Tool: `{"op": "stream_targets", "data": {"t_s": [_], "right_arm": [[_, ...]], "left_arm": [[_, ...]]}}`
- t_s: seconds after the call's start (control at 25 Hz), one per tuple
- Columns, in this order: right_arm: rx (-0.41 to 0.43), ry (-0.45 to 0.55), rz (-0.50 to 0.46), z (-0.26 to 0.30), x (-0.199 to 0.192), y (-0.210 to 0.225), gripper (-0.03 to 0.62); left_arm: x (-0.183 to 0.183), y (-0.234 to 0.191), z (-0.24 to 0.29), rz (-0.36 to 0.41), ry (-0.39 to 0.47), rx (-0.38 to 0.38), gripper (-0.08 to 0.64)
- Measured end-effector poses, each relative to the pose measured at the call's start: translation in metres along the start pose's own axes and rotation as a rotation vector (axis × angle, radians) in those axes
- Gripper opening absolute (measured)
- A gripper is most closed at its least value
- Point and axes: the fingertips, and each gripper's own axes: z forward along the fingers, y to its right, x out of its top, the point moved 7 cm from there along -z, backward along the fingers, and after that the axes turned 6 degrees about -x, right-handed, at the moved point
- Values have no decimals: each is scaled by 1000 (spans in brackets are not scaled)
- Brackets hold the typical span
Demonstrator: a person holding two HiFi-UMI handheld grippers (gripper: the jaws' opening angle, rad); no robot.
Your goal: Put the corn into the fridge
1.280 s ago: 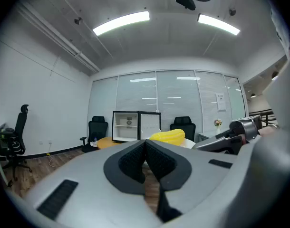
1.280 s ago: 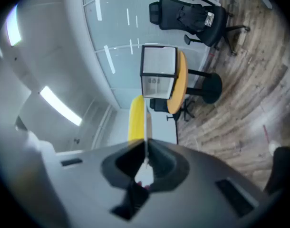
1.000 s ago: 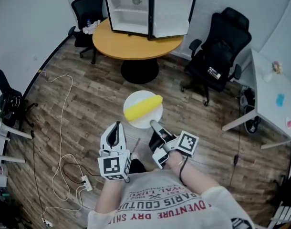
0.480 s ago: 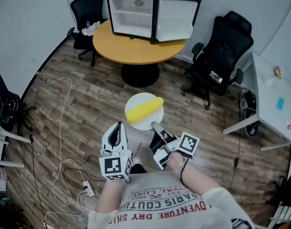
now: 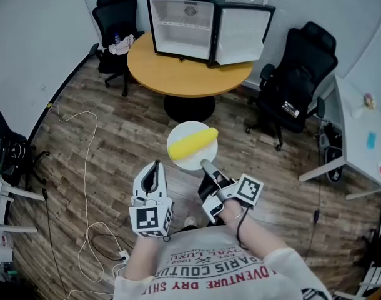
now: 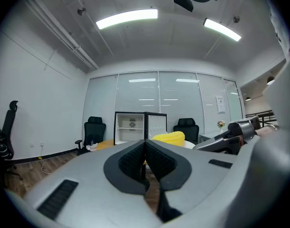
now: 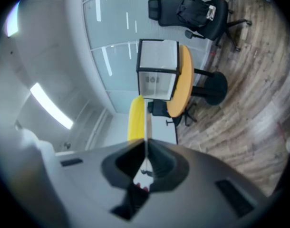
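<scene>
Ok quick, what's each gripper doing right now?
Left gripper: closed, empty.
Right gripper: closed on the white plate rim, corn lying on it.

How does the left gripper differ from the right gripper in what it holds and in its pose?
The left gripper is shut on nothing, while the right gripper is shut on the rim of the white plate that carries the corn. The left gripper points straight ahead, while the right gripper is rolled sideways and angled toward the left. Both have their jaws together.
</scene>
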Motion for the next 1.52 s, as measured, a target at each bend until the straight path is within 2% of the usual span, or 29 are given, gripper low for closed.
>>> {"op": "stream_targets", "data": {"t_s": [0.32, 0.56, 0.76, 1.12, 1.32, 1.52], "right_arm": [[-32, -49, 5, 52, 1, 7, 40], [-28, -103, 15, 106, 29, 12, 40], [-19, -146, 14, 159, 71, 12, 40], [7, -193, -25, 248, 178, -4, 40], [-3, -203, -20, 284, 224, -6, 40], [-10, -179, 3, 309, 261, -4, 40]], "left_arm": [[-9, -42, 22, -18, -21, 47, 34], [-19, -67, 60, -14, -31, 99, 34], [-20, -88, 116, -14, -29, 144, 34], [-1, -108, 245, 1, -5, 183, 34], [-1, -121, 301, -49, 7, 190, 34], [-4, -132, 342, -59, -19, 179, 34]]}}
